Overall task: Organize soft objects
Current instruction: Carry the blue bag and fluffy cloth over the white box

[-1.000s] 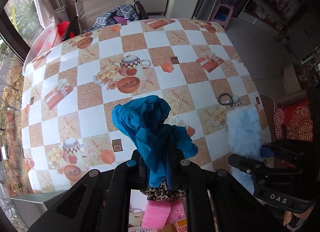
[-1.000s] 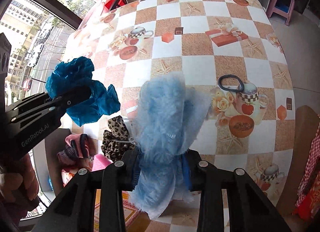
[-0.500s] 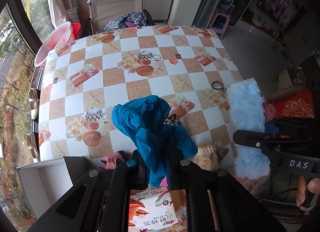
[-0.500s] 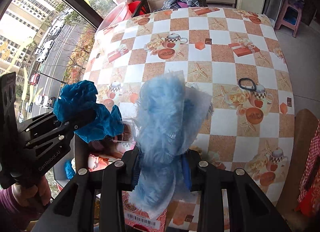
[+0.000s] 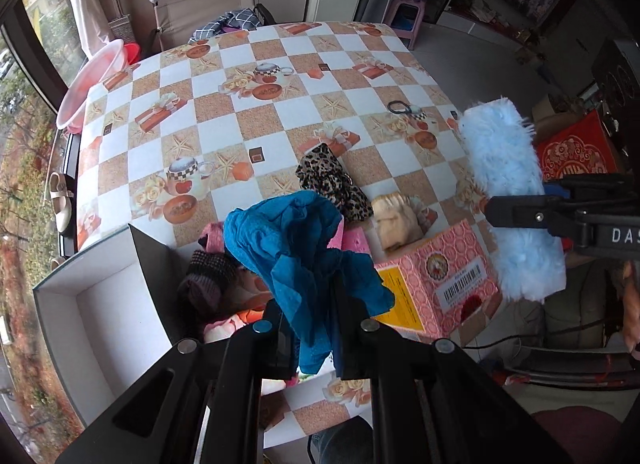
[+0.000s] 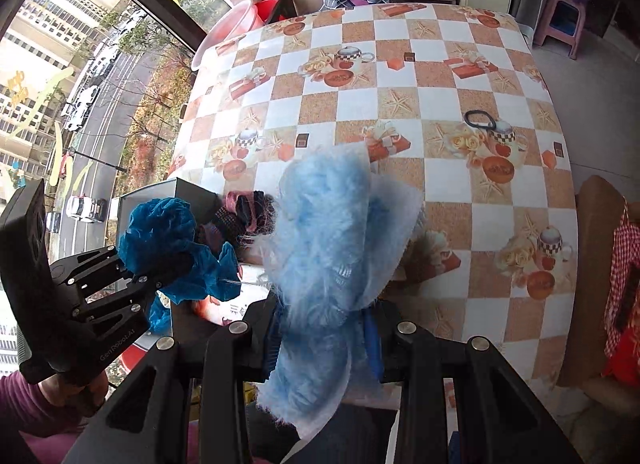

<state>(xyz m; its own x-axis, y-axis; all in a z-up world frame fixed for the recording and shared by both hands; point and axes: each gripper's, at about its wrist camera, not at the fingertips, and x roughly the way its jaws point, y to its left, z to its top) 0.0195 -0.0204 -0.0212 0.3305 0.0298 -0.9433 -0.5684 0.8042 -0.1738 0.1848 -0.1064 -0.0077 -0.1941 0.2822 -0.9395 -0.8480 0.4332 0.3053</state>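
Both wrist cams look steeply down past their own fingers from well above, sharing the checkered table (image 5: pixel 280 111) and each other's gripper.

Teal cloth (image 5: pixel 296 240); pale-blue fluffy cloth (image 5: pixel 508 183); leopard-print scrunchie (image 5: pixel 332 183); orange-white checked tablecloth (image 5: pixel 280 111).

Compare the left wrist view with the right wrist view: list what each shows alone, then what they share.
Left only: the leopard cloth, the beige item, the pink box, and the white box.
Right only: the street outside and a sleeve.
Both: the teal cloth in the left hand-held gripper, the fluffy blue cloth in the right hand-held gripper, the hair tie.
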